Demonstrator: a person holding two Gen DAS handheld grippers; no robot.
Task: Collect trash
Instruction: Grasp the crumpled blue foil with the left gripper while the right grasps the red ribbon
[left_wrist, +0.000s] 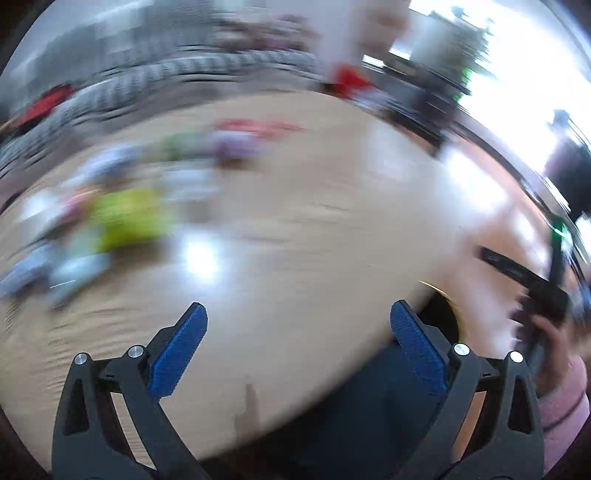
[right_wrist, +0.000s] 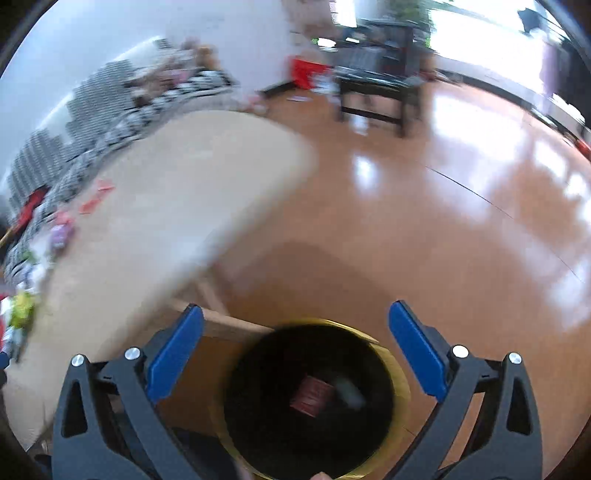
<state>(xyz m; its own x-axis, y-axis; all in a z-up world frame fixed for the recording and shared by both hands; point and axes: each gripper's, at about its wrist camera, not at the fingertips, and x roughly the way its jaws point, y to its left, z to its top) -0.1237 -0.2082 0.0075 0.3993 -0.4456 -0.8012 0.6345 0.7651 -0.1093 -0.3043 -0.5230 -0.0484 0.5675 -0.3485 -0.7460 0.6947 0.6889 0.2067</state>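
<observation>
Trash lies in a blurred, colourful scatter at the far left of the pale worktop: something yellow-green, something purple, some red scraps beyond. Both tools are empty. The left gripper hangs above bare worktop with its blue fingers spread wide, and the right gripper, equally released, hangs over the gold-rimmed bin on the floor beside the worktop. A red wrapper and a pale piece already lie inside its dark hollow. I'd judge a drop just done. Next comes a reach back to the scatter, picking one piece cleanly from its neighbours.
</observation>
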